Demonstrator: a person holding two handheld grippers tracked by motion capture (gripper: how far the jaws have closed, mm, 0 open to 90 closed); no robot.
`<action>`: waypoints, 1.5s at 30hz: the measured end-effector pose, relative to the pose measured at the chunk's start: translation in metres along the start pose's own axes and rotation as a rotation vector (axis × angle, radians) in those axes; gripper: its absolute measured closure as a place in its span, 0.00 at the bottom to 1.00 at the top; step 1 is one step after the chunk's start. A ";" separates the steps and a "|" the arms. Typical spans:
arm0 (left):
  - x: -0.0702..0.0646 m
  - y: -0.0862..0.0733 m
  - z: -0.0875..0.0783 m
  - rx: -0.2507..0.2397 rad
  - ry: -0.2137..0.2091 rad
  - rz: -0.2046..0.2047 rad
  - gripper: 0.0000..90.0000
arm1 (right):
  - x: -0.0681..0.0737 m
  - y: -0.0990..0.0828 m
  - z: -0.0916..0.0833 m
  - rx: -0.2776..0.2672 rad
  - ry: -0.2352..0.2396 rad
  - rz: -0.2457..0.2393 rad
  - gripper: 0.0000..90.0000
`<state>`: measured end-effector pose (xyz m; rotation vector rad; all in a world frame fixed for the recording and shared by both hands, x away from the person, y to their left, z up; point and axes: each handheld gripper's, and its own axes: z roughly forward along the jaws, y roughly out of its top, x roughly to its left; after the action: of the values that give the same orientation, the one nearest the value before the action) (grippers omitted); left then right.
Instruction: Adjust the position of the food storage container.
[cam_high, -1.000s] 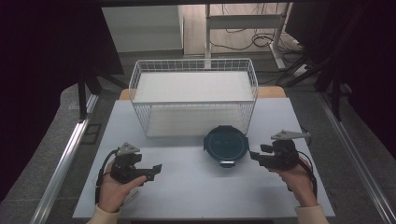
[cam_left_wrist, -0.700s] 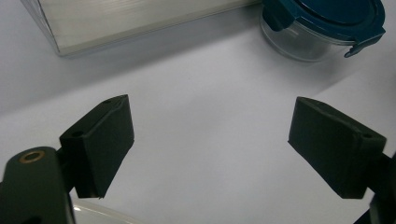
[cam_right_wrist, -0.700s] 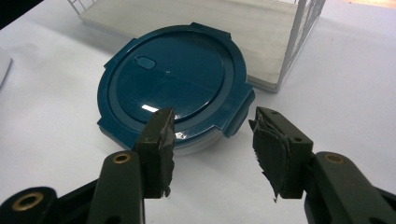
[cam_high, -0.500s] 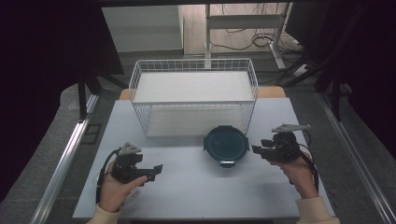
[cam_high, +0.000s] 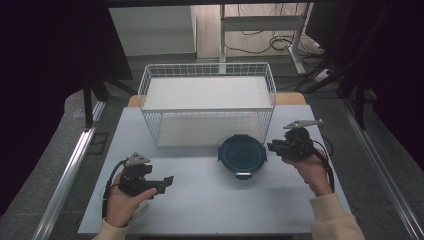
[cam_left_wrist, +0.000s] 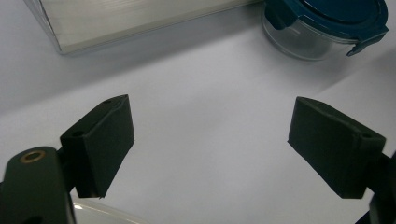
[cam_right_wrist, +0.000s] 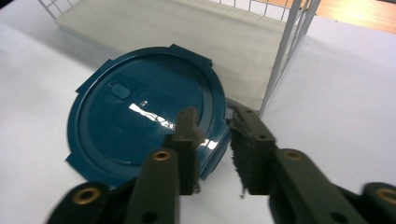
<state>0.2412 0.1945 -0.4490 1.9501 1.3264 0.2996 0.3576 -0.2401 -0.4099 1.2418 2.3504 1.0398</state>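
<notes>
Right now the right gripper (cam_high: 276, 148) sits just beside the round container (cam_high: 242, 155), at its right edge, w/ the person's right hand (cam_high: 312, 170) holding it from behind. Its jaws have just been closing; in the right gripper view they stand narrow w/ a small gap, and the edge of the container's teal lid (cam_right_wrist: 144, 126) lies at or between the tips. Can't tell if the pads press on that rim yet, so grip not confirmed. Container = clear glass bowl w/ teal snap lid on, standing upright on the white table (cam_high: 200, 200), just in front of the wire basket (cam_high: 207, 107), near the basket's front right corner; whether they touch can't be told. One lid latch tab (cam_high: 243, 175) points toward the person. Left gripper (cam_high: 167, 181) is over the table's front left part, well apart from the container, held in the left hand (cam_high: 125, 202). In the left gripper view its jaws are spread wide, nothing between them but bare table; container (cam_left_wrist: 322, 25) shows at upper right there, basket base (cam_left_wrist: 140, 18) at upper left. Basket has a pale liner on its floor.
</notes>
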 end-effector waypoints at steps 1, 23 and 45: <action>0.000 0.000 0.000 0.000 -0.001 0.001 0.16 | -0.001 0.003 0.002 0.005 -0.004 -0.005 0.86; -0.005 -0.001 0.007 0.020 -0.006 0.018 0.16 | -0.006 0.021 0.066 0.069 -0.033 -0.169 1.00; -0.004 -0.001 0.011 0.030 -0.007 0.023 0.16 | -0.006 0.017 0.093 0.123 -0.111 -0.287 1.00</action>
<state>0.2448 0.1866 -0.4562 1.9909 1.3119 0.2848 0.4213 -0.1956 -0.4631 0.9359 2.4435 0.7270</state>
